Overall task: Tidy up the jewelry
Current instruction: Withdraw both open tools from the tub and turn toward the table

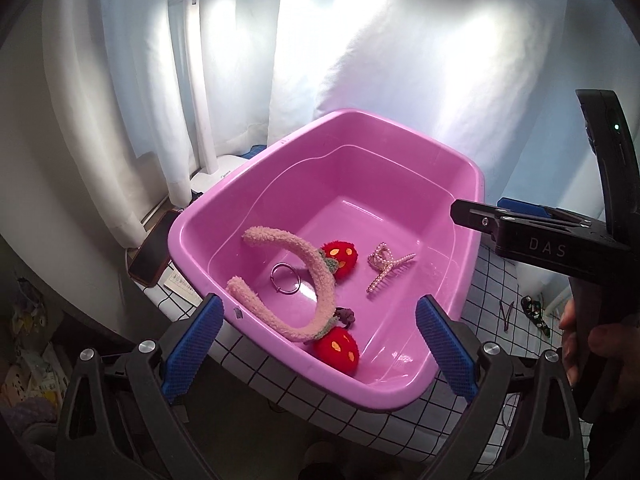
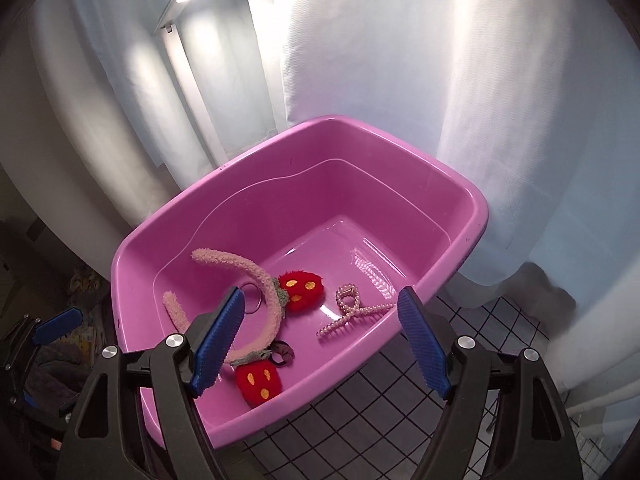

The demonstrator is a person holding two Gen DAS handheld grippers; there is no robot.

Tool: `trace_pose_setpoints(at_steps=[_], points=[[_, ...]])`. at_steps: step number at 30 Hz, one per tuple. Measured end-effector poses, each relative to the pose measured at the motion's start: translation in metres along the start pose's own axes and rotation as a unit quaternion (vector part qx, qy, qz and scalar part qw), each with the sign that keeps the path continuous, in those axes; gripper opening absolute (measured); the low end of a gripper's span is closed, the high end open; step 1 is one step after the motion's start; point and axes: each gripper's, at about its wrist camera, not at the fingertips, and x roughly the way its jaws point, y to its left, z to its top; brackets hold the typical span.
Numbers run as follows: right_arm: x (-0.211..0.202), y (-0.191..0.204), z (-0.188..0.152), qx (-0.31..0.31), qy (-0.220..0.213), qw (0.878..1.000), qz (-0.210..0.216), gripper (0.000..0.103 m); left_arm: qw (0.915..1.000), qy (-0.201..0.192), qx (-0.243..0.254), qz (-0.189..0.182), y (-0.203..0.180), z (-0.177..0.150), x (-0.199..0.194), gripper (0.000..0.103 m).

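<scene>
Left gripper [image 1: 320, 340]: jaws spread wide, empty, held over the near rim of the tub [image 1: 400, 128]. Right gripper [image 2: 320, 340]: likewise spread wide, holding nothing, above the tub's near edge.

Inside the pink tub lie a fuzzy headband [image 1: 304, 276] with two red strawberry pompoms, a metal ring [image 1: 285, 279] within its curve, a pearl clip [image 1: 386, 266] to the right, apart from the rest, and a dark hair tie [image 1: 346, 315] beside the nearer pompom.

The tub stands on a white grid-patterned cloth [image 1: 484, 292]. White curtains [image 1: 360, 40] hang behind. A phone [image 1: 150, 258] lies left of the tub.

Legible on the right gripper's body: "DAS".
</scene>
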Motion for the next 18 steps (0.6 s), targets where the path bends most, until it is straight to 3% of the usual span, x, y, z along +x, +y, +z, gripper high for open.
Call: trace_pose_setpoints(at_steps=[10,18], points=[[-0.084,-0.075,-0.105,0.084,-0.029,0.995,-0.049,0.078,0.9981,-0.020,0.040,-0.042,-0.063,-0.019,-0.028,0.096],[-0.144,-0.162,-0.216,0.186,-0.015,0.971,-0.147,0.078,0.9912,-0.013,0.093,-0.094,-0.139,-0.043,-0.020,0.096]])
